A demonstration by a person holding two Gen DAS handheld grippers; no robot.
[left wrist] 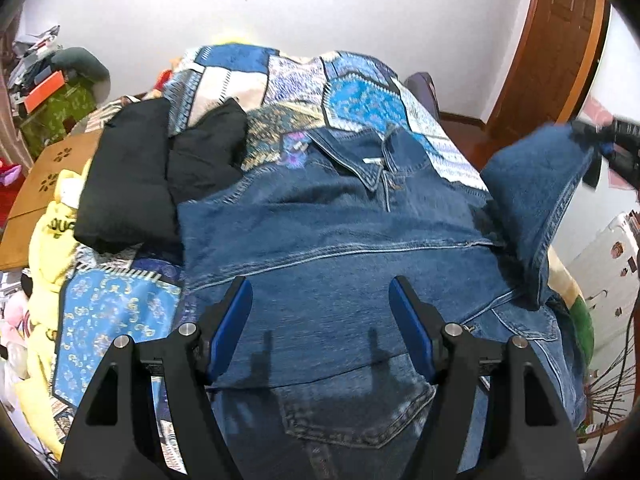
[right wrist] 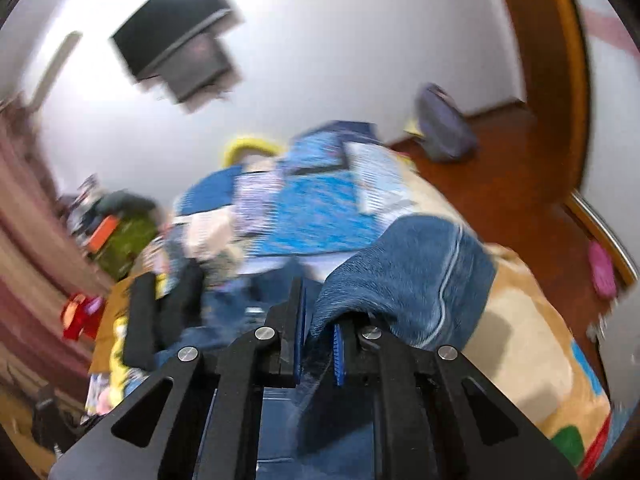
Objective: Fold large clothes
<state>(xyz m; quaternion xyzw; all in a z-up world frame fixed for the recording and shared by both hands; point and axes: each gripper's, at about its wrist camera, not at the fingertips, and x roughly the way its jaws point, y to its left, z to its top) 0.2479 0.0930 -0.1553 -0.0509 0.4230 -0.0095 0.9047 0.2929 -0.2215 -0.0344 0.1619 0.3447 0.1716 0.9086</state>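
Denim covers most of the bed [left wrist: 352,92]: a blue jacket [left wrist: 320,232] lies spread across the patchwork quilt [left wrist: 360,100], collar [left wrist: 360,168] toward the far wall and its body running back under the left tool [left wrist: 320,320]. That flat spread looks deliberate, since it gives a smooth base to fold onto.

The left tool hangs just above the jacket's lower half with its blue pads apart and nothing between them. It seems to be waiting there, perhaps to pin the cloth while the other side works.

The right tool [right wrist: 320,332] is clenched on the jacket's sleeve [right wrist: 404,276]. In the left wrist view this sleeve [left wrist: 536,184] stands lifted off the bed at the right edge, its cuff end pinched and the rest draping down to the shoulder. Raising it clear like this probably prepares for carrying it across the chest.

A folded black garment [left wrist: 132,184] rests beside the jacket, likely a finished piece set aside.

Much is unclear. The right wrist view is smeared by motion, so how deep the cloth sits between the pads cannot be judged. The right tool itself is blurred and cut off at the left view's edge. The jacket's hem is hidden behind the left tool's frame, and the other sleeve cannot be made out.
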